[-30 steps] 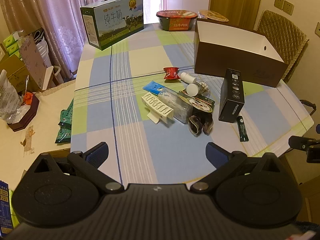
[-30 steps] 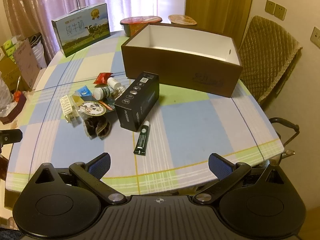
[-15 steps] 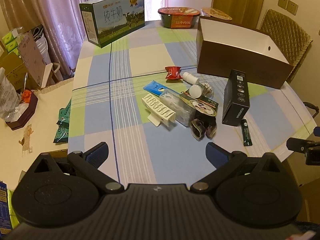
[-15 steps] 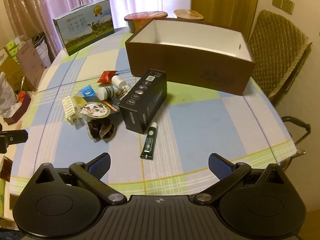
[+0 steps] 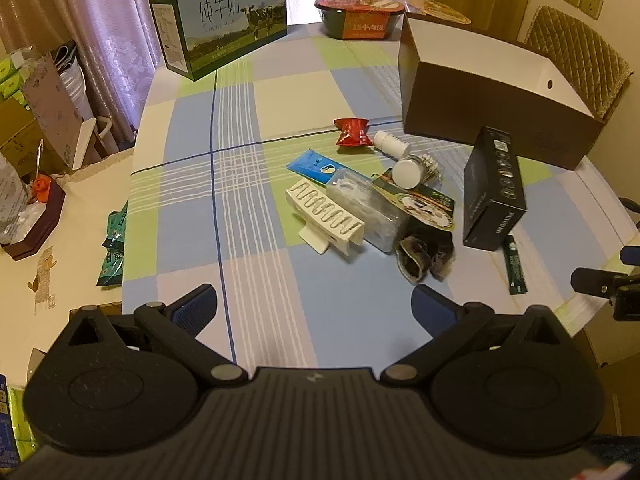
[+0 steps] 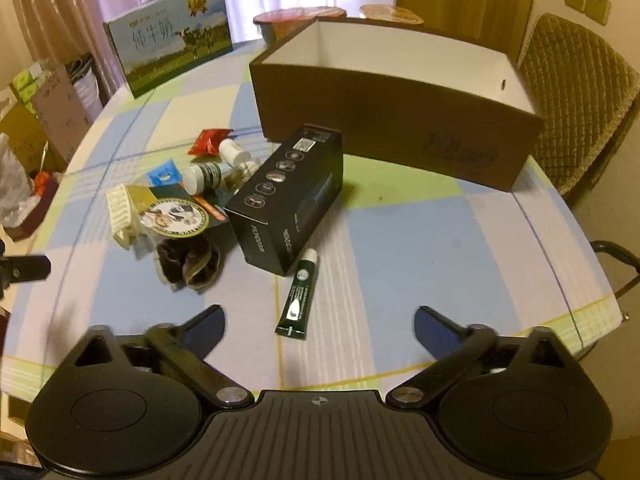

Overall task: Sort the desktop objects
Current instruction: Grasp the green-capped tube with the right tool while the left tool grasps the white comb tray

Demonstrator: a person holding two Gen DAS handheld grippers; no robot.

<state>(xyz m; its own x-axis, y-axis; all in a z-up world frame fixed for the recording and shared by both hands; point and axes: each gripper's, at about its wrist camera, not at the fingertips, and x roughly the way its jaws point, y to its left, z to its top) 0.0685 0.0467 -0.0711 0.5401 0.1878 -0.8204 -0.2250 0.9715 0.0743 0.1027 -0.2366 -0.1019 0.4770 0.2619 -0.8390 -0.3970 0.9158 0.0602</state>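
A pile of small items lies mid-table: a white hair clip (image 5: 326, 218), a blue sachet (image 5: 314, 165), a red packet (image 5: 352, 131), white bottles (image 5: 408, 168), a dark crumpled pouch (image 5: 424, 258). A black carton (image 6: 288, 196) and a dark green tube (image 6: 300, 296) lie beside them. Behind stands the open brown box (image 6: 400, 96). My left gripper (image 5: 314, 304) hangs open above the near table, short of the hair clip. My right gripper (image 6: 318, 322) is open above the tube's near end, its jaws closing, nothing touching the pads.
A milk carton box (image 5: 218, 16) and a red-lidded bowl (image 5: 360, 20) stand at the table's far end. A padded chair (image 6: 576, 96) is at the right edge. Boxes and bags (image 5: 36, 120) crowd the floor on the left.
Both grippers have come forward and lower toward the table, so the pile and the tube look bigger and nearer. The right jaws stand a little narrower than before.
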